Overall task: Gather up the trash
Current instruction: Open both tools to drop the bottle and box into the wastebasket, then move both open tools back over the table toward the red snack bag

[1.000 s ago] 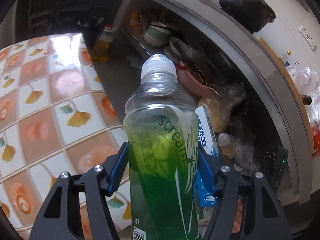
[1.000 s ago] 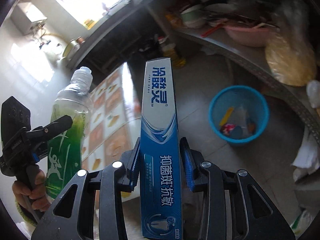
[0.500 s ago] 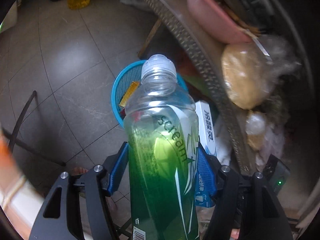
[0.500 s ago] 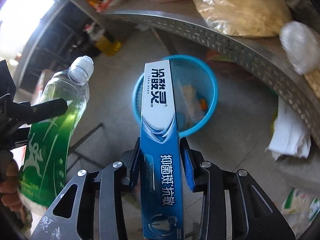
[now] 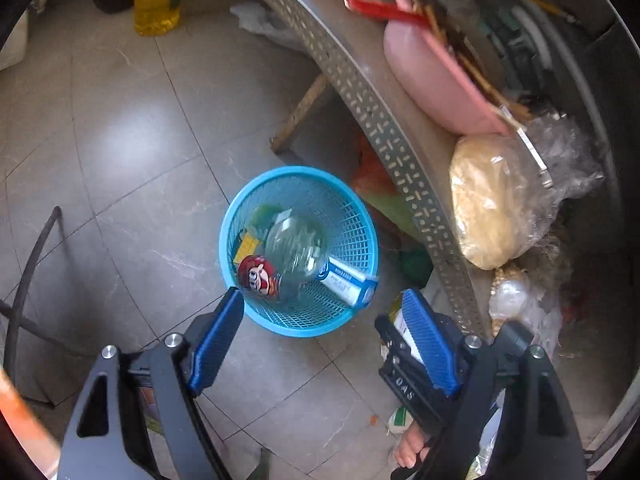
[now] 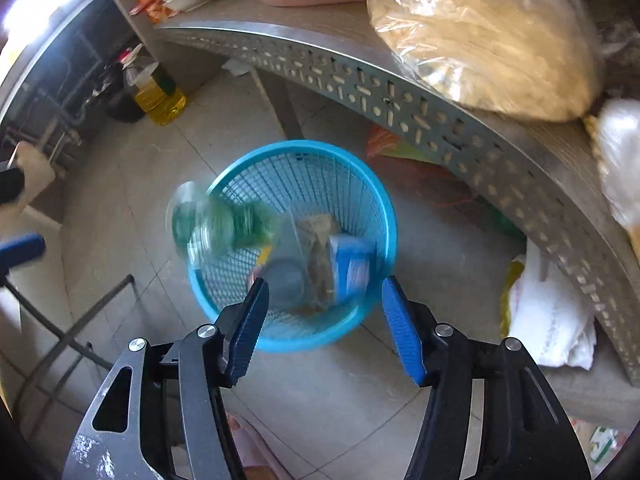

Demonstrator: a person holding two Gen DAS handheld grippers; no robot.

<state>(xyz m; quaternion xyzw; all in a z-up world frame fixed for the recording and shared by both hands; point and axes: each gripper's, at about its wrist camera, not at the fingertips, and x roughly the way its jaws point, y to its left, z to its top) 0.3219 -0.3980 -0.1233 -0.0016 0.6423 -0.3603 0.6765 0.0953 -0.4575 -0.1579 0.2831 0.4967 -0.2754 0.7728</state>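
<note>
A blue mesh trash basket point(image 5: 352, 216) stands on the grey tiled floor beside a metal shelf; it also shows in the right wrist view point(image 6: 360, 184). The green plastic bottle point(image 5: 294, 242) is blurred, dropping into the basket, seen mid-fall at the basket's left rim in the right wrist view point(image 6: 212, 228). The blue toothpaste box point(image 5: 348, 280) lies inside the basket, also in the right wrist view point(image 6: 352, 264). My left gripper point(image 5: 322, 344) is open and empty above the basket's near rim. My right gripper point(image 6: 324, 328) is open and empty above the basket too.
A perforated metal shelf point(image 5: 380, 120) curves past the basket on the right, holding a pink basin point(image 5: 432, 76) and a bag of noodles point(image 6: 480, 36). An oil bottle point(image 5: 156, 4) stands on the floor at the back. A white bag point(image 6: 548, 316) lies under the shelf. A black frame point(image 5: 28, 280) stands left.
Both grippers opened over the basket. The green bottle left my left gripper and falls in; the toothpaste box left my right gripper and lies in the basket.
</note>
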